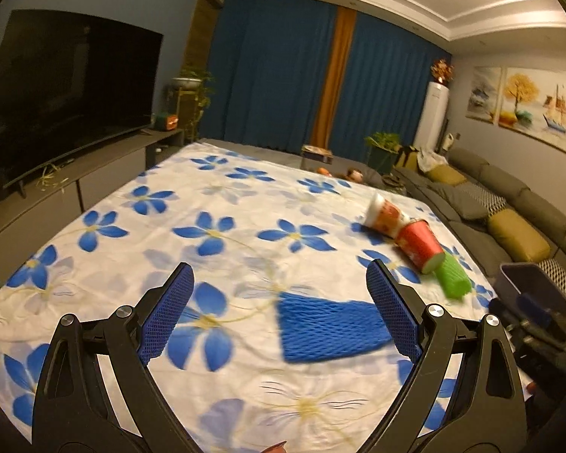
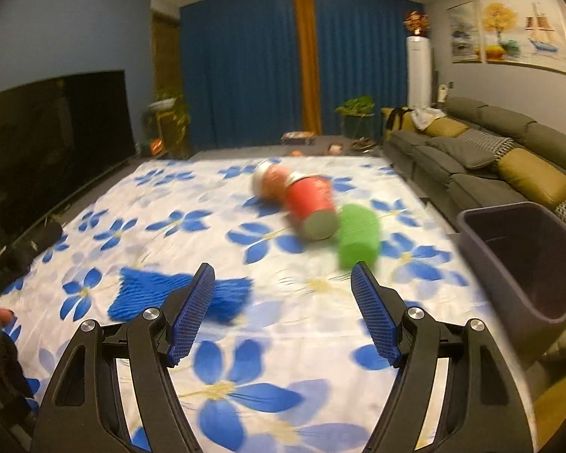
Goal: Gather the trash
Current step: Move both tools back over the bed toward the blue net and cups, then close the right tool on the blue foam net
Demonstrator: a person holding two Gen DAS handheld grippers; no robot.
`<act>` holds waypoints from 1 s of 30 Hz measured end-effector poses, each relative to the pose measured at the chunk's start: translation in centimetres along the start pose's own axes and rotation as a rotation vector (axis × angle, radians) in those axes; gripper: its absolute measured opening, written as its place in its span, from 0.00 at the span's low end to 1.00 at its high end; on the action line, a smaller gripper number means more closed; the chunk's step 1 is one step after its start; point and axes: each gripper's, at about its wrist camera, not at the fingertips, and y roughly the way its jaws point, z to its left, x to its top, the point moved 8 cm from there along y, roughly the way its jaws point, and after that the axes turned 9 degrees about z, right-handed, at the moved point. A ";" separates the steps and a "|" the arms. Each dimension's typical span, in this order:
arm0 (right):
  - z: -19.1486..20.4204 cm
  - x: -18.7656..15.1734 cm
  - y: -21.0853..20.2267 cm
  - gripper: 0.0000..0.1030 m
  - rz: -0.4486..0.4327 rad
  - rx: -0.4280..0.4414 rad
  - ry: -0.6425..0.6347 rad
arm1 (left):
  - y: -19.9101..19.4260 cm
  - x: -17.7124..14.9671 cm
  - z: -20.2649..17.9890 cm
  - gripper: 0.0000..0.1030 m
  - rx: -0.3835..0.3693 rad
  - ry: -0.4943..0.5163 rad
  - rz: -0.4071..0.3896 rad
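Note:
Trash lies on a table covered with a white cloth with blue flowers. A flat blue foam net lies nearest, between and just ahead of my left gripper's open fingers. Farther right lie a green foam net sleeve, a red paper cup on its side, and a white and orange cup behind it. My right gripper is open and empty, the green sleeve just ahead of its right finger.
A dark purple bin stands at the table's right edge. A grey sofa with cushions runs along the right wall. A large TV on a low cabinet is at the left. Blue curtains hang behind.

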 end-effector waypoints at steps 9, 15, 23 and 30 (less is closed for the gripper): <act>4.3 -0.3 4.6 0.71 0.108 0.025 -0.061 | -0.8 1.0 4.4 0.88 0.022 -0.054 -0.028; 5.3 -0.5 6.9 0.71 0.165 0.028 -0.081 | -0.6 1.5 5.7 0.88 0.025 -0.069 -0.031; 5.8 -0.4 8.7 0.71 0.218 0.024 -0.106 | 0.2 1.8 6.3 0.88 0.027 -0.074 -0.028; 6.1 -1.0 10.1 0.67 0.260 0.022 -0.122 | 0.6 1.8 6.6 0.88 0.036 -0.070 -0.026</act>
